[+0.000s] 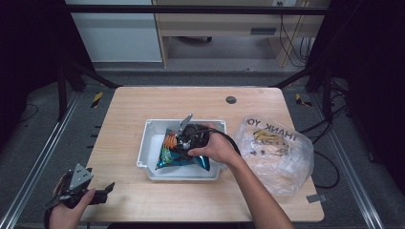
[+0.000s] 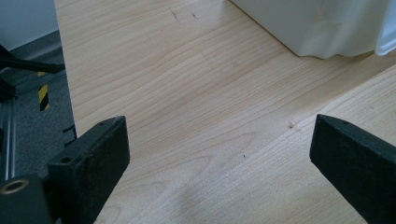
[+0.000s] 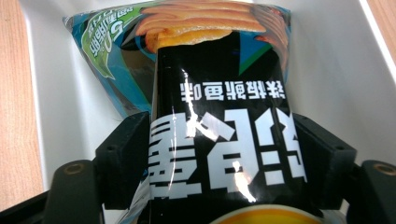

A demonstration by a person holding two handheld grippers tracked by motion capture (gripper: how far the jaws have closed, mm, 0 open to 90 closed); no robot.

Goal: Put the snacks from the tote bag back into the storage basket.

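A black and teal snack bag [image 1: 168,160] [image 3: 219,93] lies in the white tray [image 1: 147,143] [image 3: 327,70] at the table's middle. My right gripper [image 1: 184,143] [image 3: 222,154] reaches into the tray from the right. Its jaws stand partly apart with the bag's lower part squeezed between them, and the pads touch both of its sides. My left gripper [image 1: 106,192] [image 2: 219,154] hovers open over bare wood near the front left corner, with nothing between its jaws. The tray's corner [image 2: 308,28] lies some way ahead of it.
A clear plastic shopping bag [image 1: 277,152] with items inside sits on the table's right side, close to the tray. A small round grommet [image 1: 231,99] is set in the wooden table [image 1: 124,114] near its far edge. Dark frame posts stand around the table.
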